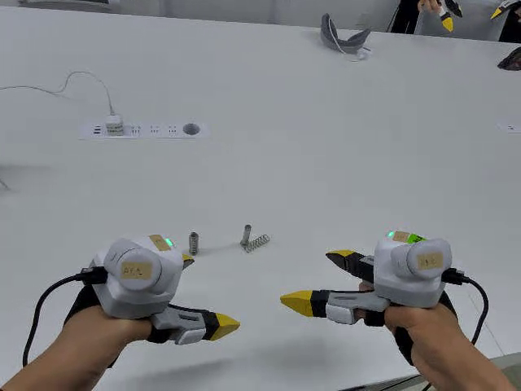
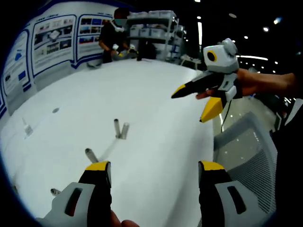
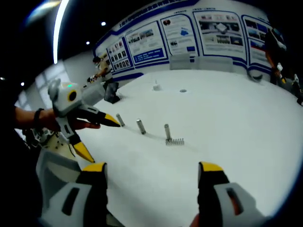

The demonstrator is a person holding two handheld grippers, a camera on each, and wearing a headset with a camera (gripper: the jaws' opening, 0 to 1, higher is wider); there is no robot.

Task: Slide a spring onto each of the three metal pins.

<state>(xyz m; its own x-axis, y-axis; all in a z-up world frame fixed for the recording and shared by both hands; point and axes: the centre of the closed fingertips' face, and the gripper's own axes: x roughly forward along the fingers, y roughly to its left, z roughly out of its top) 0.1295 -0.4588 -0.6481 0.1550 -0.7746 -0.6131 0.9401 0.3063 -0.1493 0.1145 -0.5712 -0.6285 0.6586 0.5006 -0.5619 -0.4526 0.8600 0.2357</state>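
Care matters: pinch the loose spring (image 1: 257, 242) by one end with the open right tongs (image 1: 308, 279), the open left tongs (image 1: 205, 293) steadying the pin (image 1: 246, 235).

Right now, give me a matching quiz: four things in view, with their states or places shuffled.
Things:
1. loose coiled metal spring
2. short grey metal pin next to that spring
3. white power strip
4. yellow-tipped left gripper

States or places:
a. open, nothing between its jaws
b. standing upright
c. lying on its side on the white table
d. beyond the pins to the left, with a white plug in it

Pairs: 1-c, 2-b, 3-d, 4-a
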